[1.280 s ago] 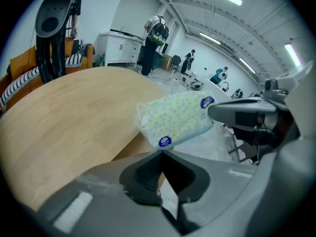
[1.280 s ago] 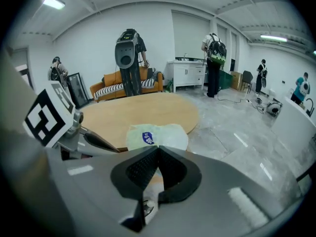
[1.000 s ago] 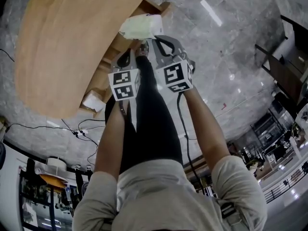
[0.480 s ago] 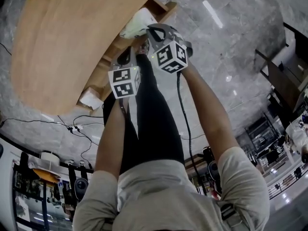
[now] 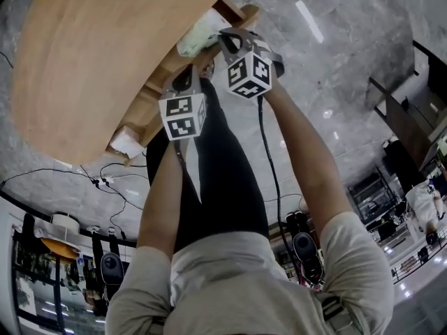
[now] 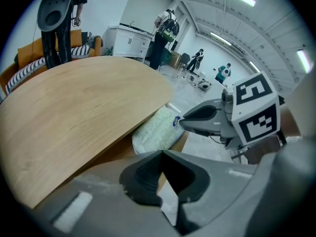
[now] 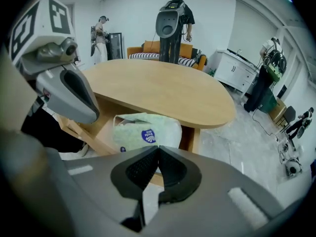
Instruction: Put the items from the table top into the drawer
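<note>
A white-and-green soft pack (image 5: 198, 38) with a blue round label lies in the open wooden drawer (image 5: 151, 95) under the edge of the table top (image 5: 105, 54). My right gripper (image 5: 211, 47) is shut, its tips pinching the pack's near edge (image 7: 145, 129). In the right gripper view the jaws (image 7: 158, 149) meet just in front of the pack. My left gripper (image 5: 187, 74) hovers close beside it over the drawer, shut and with nothing in it (image 6: 162, 153). From the left gripper view the pack (image 6: 157, 130) shows half tucked under the table, the right gripper (image 6: 183, 122) at its end.
A small white item (image 5: 127, 141) lies at the drawer's other end. The person's dark trouser legs (image 5: 216, 187) stand right against the drawer front. Grey marble floor (image 5: 335, 68) spreads to the right. A dark standing machine (image 7: 172, 28), a sofa and people are beyond the table.
My right gripper has sunk and rolled, bringing the pack down from above the drawer into it under the table's edge. The left gripper has dipped only a little.
</note>
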A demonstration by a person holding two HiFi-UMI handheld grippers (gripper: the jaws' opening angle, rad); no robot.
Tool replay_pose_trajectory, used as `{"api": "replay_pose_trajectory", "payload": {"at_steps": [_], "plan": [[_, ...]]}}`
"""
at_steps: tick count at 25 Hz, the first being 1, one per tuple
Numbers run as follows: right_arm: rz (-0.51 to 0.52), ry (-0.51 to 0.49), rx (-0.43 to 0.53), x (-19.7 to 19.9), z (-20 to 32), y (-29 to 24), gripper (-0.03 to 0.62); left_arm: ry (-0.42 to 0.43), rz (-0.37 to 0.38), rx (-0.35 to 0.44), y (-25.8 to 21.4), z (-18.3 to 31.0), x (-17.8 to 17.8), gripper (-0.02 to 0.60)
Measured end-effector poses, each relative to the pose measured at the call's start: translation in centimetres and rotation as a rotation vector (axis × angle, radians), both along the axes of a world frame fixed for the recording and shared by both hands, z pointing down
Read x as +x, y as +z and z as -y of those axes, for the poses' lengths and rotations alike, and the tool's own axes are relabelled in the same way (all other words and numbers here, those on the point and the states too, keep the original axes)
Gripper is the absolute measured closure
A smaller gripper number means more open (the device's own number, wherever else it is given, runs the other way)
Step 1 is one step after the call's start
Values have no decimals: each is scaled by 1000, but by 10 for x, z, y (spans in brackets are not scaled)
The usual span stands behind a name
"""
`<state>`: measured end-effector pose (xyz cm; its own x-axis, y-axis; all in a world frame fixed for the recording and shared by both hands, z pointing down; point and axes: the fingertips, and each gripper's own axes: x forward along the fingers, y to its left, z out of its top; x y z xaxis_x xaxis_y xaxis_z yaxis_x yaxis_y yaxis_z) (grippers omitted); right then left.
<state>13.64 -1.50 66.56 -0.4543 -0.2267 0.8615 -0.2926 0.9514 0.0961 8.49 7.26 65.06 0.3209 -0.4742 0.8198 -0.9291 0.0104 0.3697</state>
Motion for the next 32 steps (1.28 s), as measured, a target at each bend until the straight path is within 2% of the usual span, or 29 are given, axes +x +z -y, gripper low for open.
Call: {"api": "replay_pose_trajectory", "payload": {"at_steps": [6,12,16,17,18,24,26,28,32], "plan": [[6,156,-50,9,27,5,585,-5,5,-19,4,14,11,561],[-13,227,-76,15,36,9,580,-9,3,-16,-1,28,19,561],[10,288,-70,18,41,8,527,-2,0,12,-9,38,23,561],[28,314,-74,20,40,8,487,0,-5,16,-10,38,24,561],[47,341,-82,21,39,8,477,0,-10,20,-12,37,24,561],[129,448,-80,21,29,-16,482,-17,-7,45,-34,35,6,561],[173,470,-67,15,25,-36,516,-29,-3,71,-45,36,0,561],[235,512,-49,7,21,-64,578,-45,4,93,-61,35,-5,561],[411,603,-5,-8,10,-139,586,-27,15,132,-105,21,-7,561]]}}
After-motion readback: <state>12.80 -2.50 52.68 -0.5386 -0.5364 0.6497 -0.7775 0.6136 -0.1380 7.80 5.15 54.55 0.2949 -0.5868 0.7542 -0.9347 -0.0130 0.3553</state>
